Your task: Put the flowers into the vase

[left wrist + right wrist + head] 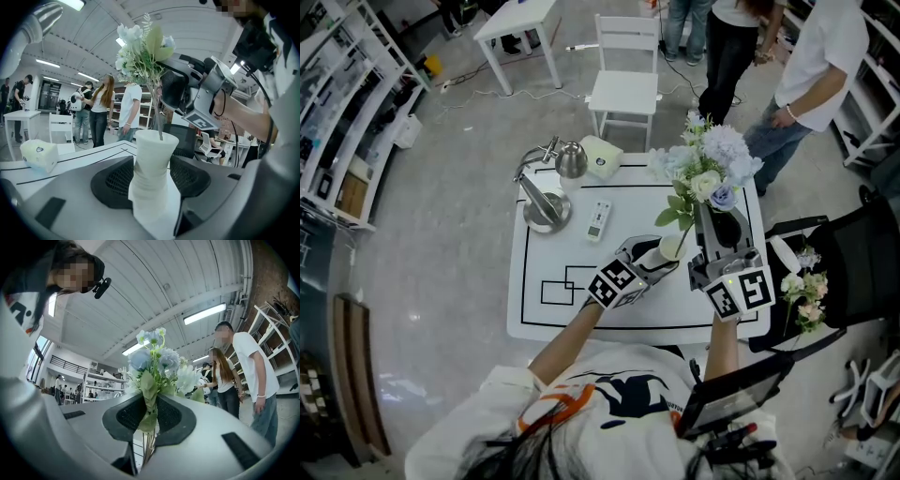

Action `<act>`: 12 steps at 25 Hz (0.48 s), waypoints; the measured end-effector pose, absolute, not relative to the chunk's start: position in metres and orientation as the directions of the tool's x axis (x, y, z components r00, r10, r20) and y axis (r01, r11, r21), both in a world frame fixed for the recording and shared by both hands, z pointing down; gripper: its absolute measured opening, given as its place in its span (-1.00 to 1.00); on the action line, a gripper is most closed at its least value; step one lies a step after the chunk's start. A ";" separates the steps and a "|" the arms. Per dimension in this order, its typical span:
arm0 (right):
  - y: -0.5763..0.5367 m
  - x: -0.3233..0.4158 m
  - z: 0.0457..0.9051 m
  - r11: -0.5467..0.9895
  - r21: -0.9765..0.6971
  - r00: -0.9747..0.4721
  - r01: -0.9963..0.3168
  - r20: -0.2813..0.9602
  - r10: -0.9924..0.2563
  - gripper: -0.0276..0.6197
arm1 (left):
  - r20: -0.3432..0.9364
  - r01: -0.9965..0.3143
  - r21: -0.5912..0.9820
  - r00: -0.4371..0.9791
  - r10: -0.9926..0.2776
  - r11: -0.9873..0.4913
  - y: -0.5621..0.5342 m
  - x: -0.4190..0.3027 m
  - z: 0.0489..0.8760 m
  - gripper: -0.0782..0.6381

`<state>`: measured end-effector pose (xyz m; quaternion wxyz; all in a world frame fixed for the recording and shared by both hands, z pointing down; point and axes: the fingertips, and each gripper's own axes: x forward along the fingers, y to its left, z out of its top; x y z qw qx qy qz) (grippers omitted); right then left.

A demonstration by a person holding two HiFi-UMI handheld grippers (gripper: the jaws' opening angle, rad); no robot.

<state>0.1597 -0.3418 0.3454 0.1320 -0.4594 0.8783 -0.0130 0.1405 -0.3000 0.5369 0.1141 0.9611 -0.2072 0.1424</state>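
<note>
A small white vase stands upright on the white table, near its right side. My left gripper is shut on it, with a pad pressed against each side of the vase's narrow waist. A bunch of pale blue and white flowers is clamped by its stems and leaves in my right gripper, just right of the vase. In the left gripper view one stem reaches down into the vase's mouth. In the right gripper view the flowers rise above the right gripper.
On the table's far left are a metal desk lamp, a steel pot, a pale green box and a white remote. A white chair and several people stand beyond. Another bouquet lies on a black chair at right.
</note>
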 end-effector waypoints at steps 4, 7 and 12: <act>-0.335 0.153 0.369 0.577 -0.145 -0.551 -0.804 -0.184 -0.814 -0.73 | 0.319 -0.429 0.163 0.875 -0.364 -0.888 -0.300 0.139 0.537 -0.09; -0.332 0.149 0.384 0.577 -0.153 -0.558 -0.802 -0.151 -0.816 -0.73 | 0.317 -0.426 0.164 0.877 -0.361 -0.890 -0.300 0.139 0.537 -0.09; -0.325 0.143 0.404 0.580 -0.152 -0.575 -0.800 -0.081 -0.814 -0.72 | 0.316 -0.418 0.167 0.880 -0.353 -0.893 -0.298 0.140 0.537 -0.09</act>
